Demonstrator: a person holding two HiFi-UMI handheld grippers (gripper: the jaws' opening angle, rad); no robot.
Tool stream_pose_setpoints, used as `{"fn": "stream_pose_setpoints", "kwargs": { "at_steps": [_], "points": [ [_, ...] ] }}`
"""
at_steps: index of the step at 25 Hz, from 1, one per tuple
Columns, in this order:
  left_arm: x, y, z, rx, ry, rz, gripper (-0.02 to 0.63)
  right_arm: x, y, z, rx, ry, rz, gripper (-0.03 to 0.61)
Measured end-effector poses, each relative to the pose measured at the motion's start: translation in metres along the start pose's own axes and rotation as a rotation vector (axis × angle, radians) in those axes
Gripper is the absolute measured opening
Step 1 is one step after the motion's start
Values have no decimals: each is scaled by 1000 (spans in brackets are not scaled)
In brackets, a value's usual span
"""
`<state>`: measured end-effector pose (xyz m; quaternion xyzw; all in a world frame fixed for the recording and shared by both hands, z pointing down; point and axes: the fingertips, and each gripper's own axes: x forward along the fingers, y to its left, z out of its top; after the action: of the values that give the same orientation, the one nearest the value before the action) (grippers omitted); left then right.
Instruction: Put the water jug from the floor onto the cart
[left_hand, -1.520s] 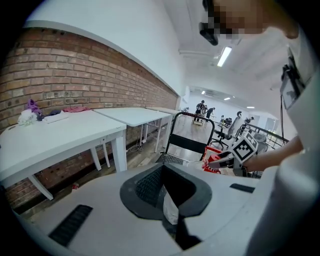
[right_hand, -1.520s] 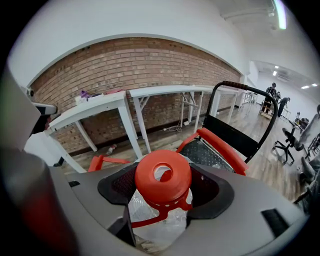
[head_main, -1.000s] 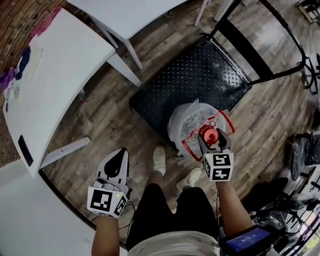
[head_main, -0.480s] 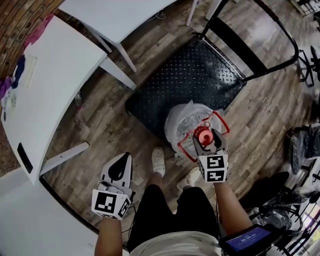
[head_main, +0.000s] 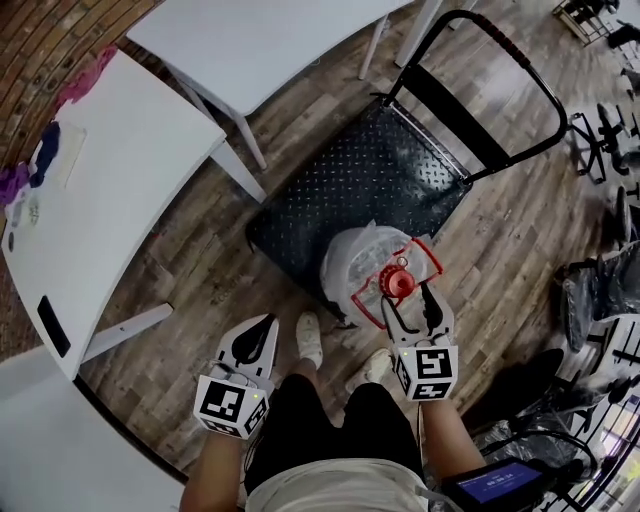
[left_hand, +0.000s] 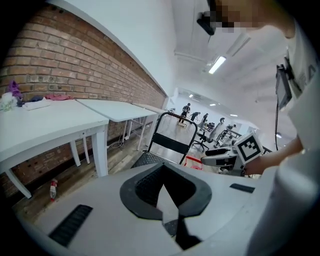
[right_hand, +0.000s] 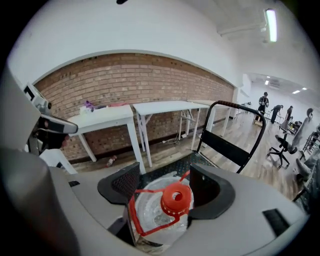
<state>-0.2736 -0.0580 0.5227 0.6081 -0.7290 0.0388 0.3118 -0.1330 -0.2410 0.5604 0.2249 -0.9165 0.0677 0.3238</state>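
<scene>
The water jug (head_main: 365, 262), a clear bottle in a loose plastic wrap with a red cap (head_main: 400, 286) and a red carrying handle (head_main: 428, 262), sits directly under the right tongs (head_main: 410, 300); in the right gripper view the tongs stand wide, one on each side of the neck, with the cap between them and the red handle looped about the left one, so they read as pinching the jug by its top; in the head view the jug overlaps the near edge of the cart's black diamond-plate deck (head_main: 380, 180), but its base is hidden, so I cannot tell whether it hangs free of the wooden floor (head_main: 200, 270) or has cleared the deck's edge; the cart's push bar (head_main: 520, 60) rises at the far end; the left tongs (head_main: 262, 330) are pressed together on nothing, held low beside the person's shoes (head_main: 310, 335), well away from the jug; white surfaces (head_main: 110, 190) stand to the left along a brick wall; the step in hand looks like the lift and carry onto the deck; the next move likely calls for carrying the jug forward until its whole base is over the plate, lowering it upright, then spreading the right tongs; a heavy jug held by its neck may swing or slip.
</scene>
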Motion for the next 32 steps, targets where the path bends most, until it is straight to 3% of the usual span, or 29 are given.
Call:
{"fn": "stream_pose_setpoints", "kwargs": {
  "at_steps": [7,14,18,27,32],
  "points": [
    [-2,-16,31,60,-29,-86,1,-68,7,34,112,-104,-30,298],
    [-14,-49,29,84,-46,-89,0,-131,-18,14,156,-150,-109,156],
    [-30,-84,21,106,-50,-103,1,-176,-27,-2,167,-206,-127,42],
    [-102,-204,19,216,-168,-150,0,-298,-25,-25,187,-351,-77,5],
    [-153,-234,19,272,-194,-139,0,-342,-1,-40,203,-386,-20,4]
  ]
}}
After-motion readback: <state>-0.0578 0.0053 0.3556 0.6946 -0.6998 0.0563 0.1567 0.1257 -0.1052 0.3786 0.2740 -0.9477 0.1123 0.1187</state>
